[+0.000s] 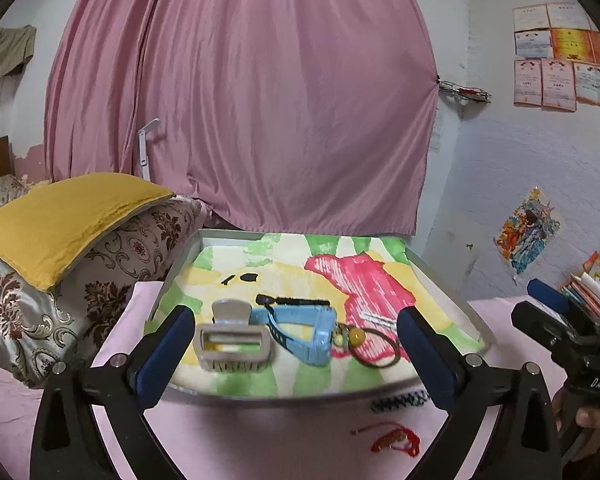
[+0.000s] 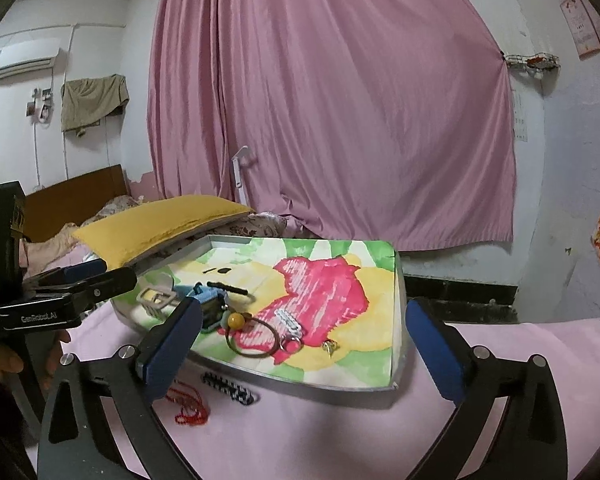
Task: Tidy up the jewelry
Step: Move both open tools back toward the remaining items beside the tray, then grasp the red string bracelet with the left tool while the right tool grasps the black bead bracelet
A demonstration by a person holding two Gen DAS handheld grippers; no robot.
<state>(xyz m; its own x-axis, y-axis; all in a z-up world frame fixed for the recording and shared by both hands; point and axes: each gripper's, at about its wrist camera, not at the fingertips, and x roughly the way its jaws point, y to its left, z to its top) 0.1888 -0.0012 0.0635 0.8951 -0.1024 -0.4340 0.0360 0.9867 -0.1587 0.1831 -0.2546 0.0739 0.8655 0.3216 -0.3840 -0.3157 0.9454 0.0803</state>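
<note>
A metal tray (image 1: 452, 296) (image 2: 340, 387) lined with a colourful drawing sits on the pink bed sheet. In it lie a grey hair claw (image 1: 232, 344) (image 2: 154, 298), a blue watch (image 1: 312, 332) (image 2: 210, 300), a brown hair tie with a yellow bead (image 1: 374, 344) (image 2: 252, 338), a silver clip (image 2: 288, 320) and a small gold piece (image 2: 330, 347). A red string bracelet (image 1: 396, 438) (image 2: 190, 404) and a black-and-white braided band (image 1: 400, 400) (image 2: 230, 388) lie on the sheet in front of the tray. My left gripper (image 1: 296, 354) is open and empty before the tray. My right gripper (image 2: 304, 350) is open and empty.
A yellow pillow (image 1: 60, 220) (image 2: 156, 222) on patterned bedding lies left of the tray. A pink curtain (image 1: 240, 100) hangs behind. Books (image 1: 592, 284) are stacked at the far right. The right gripper shows at the left wrist view's right edge (image 1: 568, 328).
</note>
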